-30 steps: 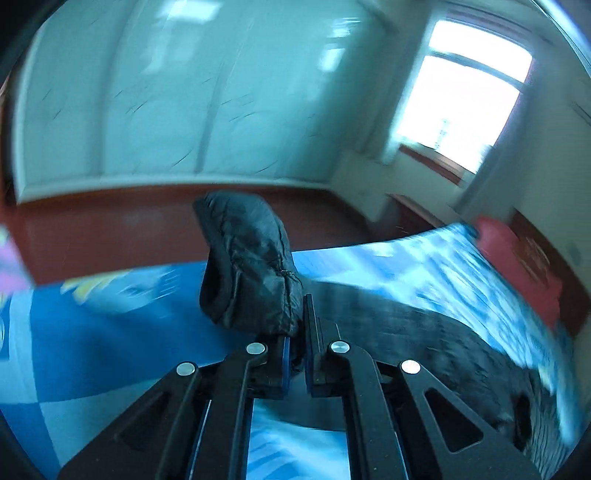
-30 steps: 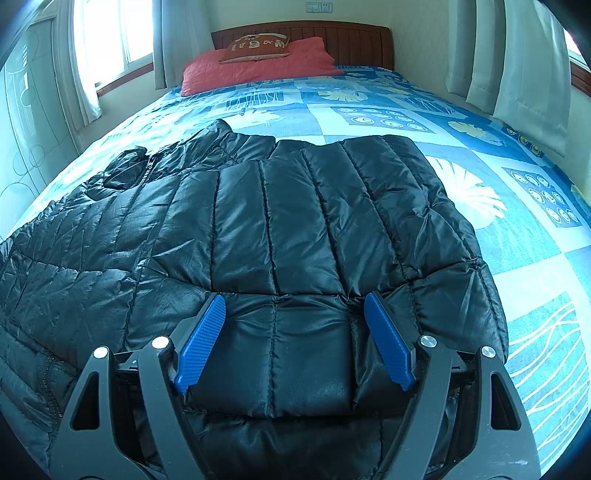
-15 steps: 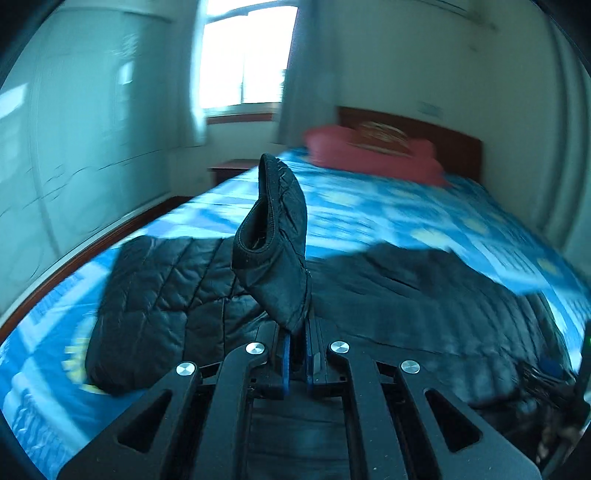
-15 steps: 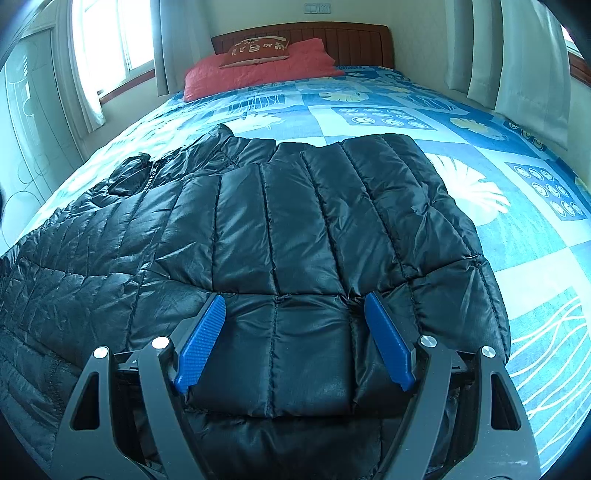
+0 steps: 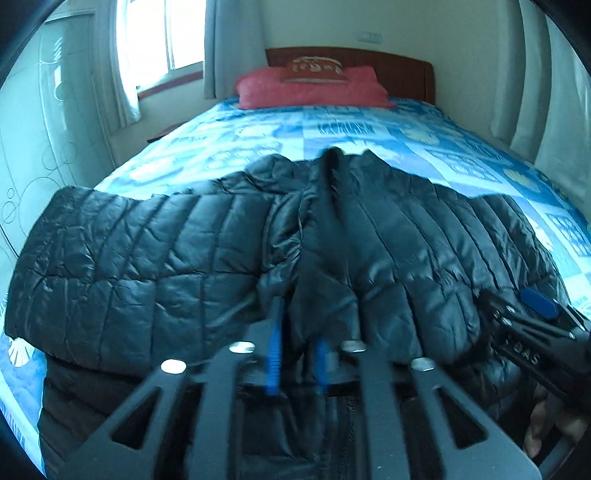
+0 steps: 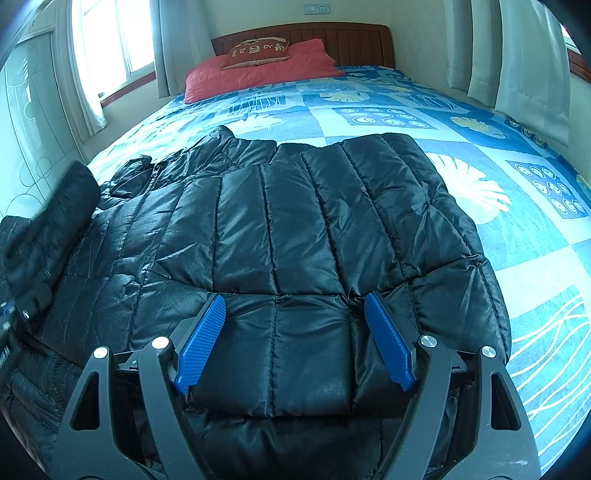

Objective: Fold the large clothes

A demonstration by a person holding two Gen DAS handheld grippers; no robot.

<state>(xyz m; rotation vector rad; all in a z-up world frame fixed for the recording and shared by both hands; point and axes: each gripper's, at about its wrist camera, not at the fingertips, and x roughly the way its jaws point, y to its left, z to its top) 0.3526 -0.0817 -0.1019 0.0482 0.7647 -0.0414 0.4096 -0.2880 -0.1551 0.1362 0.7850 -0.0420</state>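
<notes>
Black puffer jacket [image 6: 295, 229], bed [image 6: 517, 258]: left hand-held gripper [image 5: 297, 362] narrowly pinching sleeve [image 5: 325, 240]; right hand-held gripper [image 6: 295, 343] wide; lay sleeve flat, centre frame.

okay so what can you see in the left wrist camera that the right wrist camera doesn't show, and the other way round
Only the left wrist view shows the left gripper, its fingers nearly closed around the jacket's dark cuff, though blur hides the contact, and the right gripper from the side. Only the right wrist view shows the right gripper's blue fingers spread wide over the folded panel, plus a wall socket. Both show the black puffer jacket on the blue patterned bedspread, the red pillow and the wooden headboard.
</notes>
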